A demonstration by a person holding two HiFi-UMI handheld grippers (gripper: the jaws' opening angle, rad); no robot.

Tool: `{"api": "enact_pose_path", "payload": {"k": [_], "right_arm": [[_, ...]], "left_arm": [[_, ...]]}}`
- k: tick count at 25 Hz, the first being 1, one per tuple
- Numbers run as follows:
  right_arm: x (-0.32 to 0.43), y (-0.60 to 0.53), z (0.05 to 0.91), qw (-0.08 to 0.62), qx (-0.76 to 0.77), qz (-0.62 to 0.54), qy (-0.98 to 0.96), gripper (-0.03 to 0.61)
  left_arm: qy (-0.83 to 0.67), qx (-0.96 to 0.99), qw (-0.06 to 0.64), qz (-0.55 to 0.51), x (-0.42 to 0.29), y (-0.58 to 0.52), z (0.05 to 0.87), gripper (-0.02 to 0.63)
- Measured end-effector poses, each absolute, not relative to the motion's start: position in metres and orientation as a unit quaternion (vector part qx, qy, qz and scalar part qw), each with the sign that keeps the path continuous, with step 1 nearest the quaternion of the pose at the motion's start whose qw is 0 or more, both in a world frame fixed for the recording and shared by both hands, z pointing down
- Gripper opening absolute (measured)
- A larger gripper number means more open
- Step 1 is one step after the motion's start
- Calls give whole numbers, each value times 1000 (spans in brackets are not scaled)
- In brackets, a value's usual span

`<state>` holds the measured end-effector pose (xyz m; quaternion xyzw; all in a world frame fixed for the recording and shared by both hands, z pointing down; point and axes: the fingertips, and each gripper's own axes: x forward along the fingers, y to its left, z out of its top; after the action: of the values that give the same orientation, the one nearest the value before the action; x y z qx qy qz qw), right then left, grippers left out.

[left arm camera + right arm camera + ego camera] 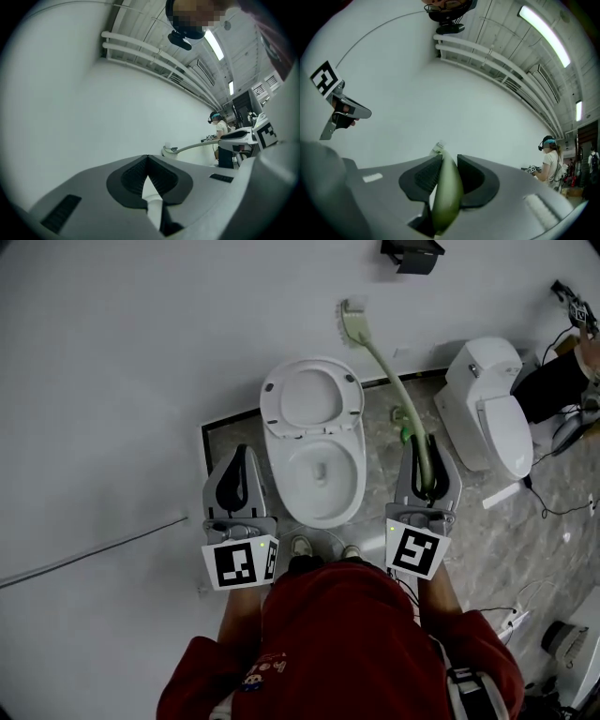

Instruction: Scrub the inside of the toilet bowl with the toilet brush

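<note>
Right claw [429,462] [449,159]: pinching the pale green handle of the toilet brush [388,381] [446,194], with a ribbed pad on either side of the shaft. It sits just right of the toilet bowl [278,479], level with the bowl's middle.

The handle runs up and away from the right claw, bending leftward. The brush head [352,322] is well beyond the bowl, past the raised seat and lid [311,395] and a little to its right, seen against the white wall [141,352]. Cannot tell whether the head touches the wall. Brush is outside the bowl.

Left claw [244,457] [148,158]: tips pressed together, nothing between them. It is just left of the bowl and apart from it. From its own camera the brush [197,146] shows as a pale curved bar off to the right.

Bowl is open, white inside, directly ahead of the person's shoes [300,546]. Red top [356,634] fills the view near the bowl's front.

Grey marbled floor [380,460] lies right of the bowl. A second white toilet [487,409] stands further right, well apart. A thin cable [94,554] trails far left of the bowl. A dark fitting [411,254] sits on the wall far beyond it.

Another person with a headset [551,159] stands in the background.
</note>
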<state>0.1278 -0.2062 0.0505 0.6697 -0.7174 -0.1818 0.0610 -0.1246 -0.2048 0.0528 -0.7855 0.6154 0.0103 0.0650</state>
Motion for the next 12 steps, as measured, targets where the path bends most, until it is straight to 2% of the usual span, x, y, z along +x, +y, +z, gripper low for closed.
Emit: {"api": "enact_pose_path", "payload": {"k": [5, 12], "right_arm": [[119, -207, 19, 17, 665, -206, -717, 110], [105, -212, 7, 4, 654, -223, -723, 112]], "left_arm": [[626, -774, 96, 16, -134, -209, 31, 6], [630, -769, 107, 27, -144, -214, 22, 6]]}}
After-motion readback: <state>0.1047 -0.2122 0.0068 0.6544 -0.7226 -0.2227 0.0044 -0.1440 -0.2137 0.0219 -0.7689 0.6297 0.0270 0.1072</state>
